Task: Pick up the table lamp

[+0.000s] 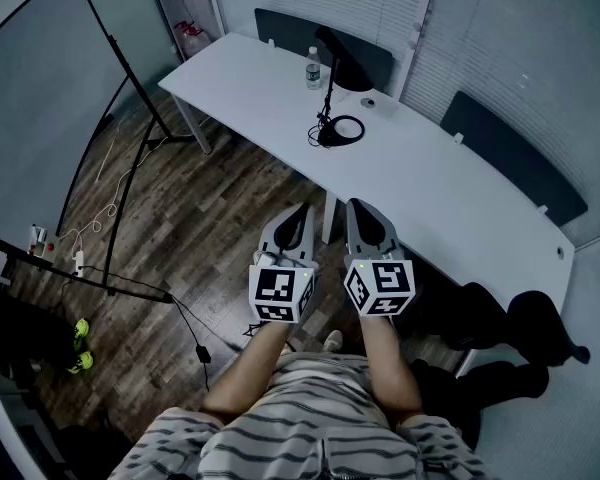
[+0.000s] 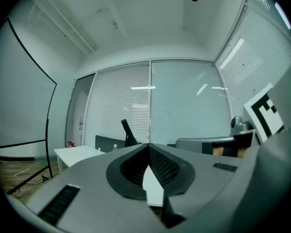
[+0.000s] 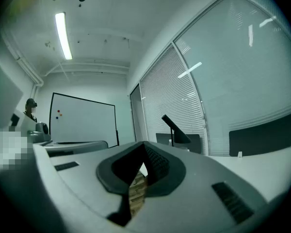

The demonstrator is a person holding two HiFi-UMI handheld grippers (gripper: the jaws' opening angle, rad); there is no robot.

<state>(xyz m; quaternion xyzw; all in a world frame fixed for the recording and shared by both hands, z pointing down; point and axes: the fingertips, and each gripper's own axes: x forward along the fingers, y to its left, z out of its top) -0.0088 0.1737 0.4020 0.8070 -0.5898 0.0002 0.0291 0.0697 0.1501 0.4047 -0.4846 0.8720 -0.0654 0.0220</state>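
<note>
A person stands back from a long white table [image 1: 450, 193], the left claw [image 1: 302, 214] and the right claw [image 1: 358, 209] held side by side at waist height, each pressed together on nothing, both well apart from the black table lamp [image 1: 332, 90] at the table's far side. The reach has not begun. The lamp is a thin upright stem on a flat ring-shaped base [image 1: 343, 130], topped by a slanted cone shade [image 1: 346, 66]. It looks like matte metal and is likely top-heavy. A pinch high on the stem or on the smooth shade could let it swing or slip, and the ribbed claw pads would probably hold best low on the stem. A dark cord [image 1: 318, 134] appears to curl beside the base and might snag or drag on a lift. A clear plastic water bottle [image 1: 313, 69] stands near the lamp, where a wide approach could knock it over. Both claws would first need to spread. The floor is dark wood plank [image 1: 210, 228].
</note>
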